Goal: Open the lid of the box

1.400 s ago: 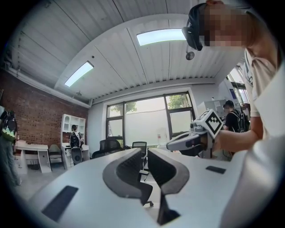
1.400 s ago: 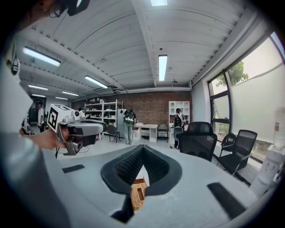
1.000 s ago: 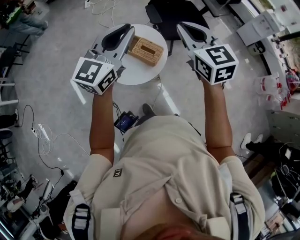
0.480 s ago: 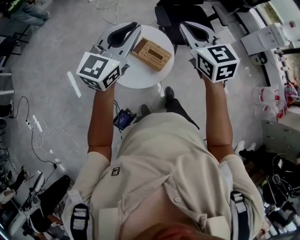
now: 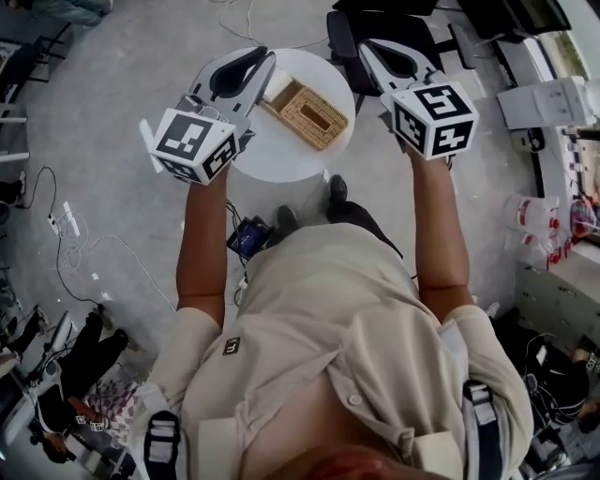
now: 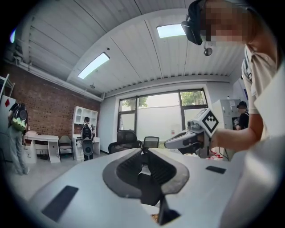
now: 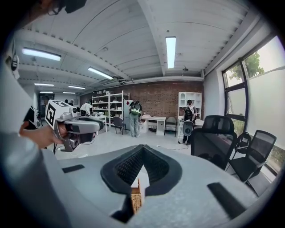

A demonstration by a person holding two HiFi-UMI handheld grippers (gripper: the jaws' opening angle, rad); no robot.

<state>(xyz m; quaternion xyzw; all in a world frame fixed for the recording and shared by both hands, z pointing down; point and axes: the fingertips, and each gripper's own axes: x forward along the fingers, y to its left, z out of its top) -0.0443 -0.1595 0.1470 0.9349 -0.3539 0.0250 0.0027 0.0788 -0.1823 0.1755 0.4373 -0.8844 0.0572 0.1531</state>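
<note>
A woven wicker box (image 5: 310, 112) with a slot in its closed lid lies on a small round white table (image 5: 281, 155). My left gripper (image 5: 265, 56) hovers above the table's left part, its tips just left of the box, jaws shut on nothing. My right gripper (image 5: 364, 47) hangs past the table's right edge, also shut and empty. In the left gripper view the jaws (image 6: 143, 153) meet at their tips, and a sliver of wicker (image 6: 155, 217) shows below. The right gripper view shows its shut jaws (image 7: 142, 148) with the box (image 7: 136, 198) under them.
A black office chair (image 5: 380, 28) stands just behind the table. A small white object (image 5: 277, 87) lies against the box's left end. Cables (image 5: 80, 253) and a power strip lie on the floor at the left. White cabinets and plastic bags (image 5: 539, 220) are at the right.
The table and box have shifted slightly right and nearer in the head view. Both grippers keep their spacing over the table and stay shut.
</note>
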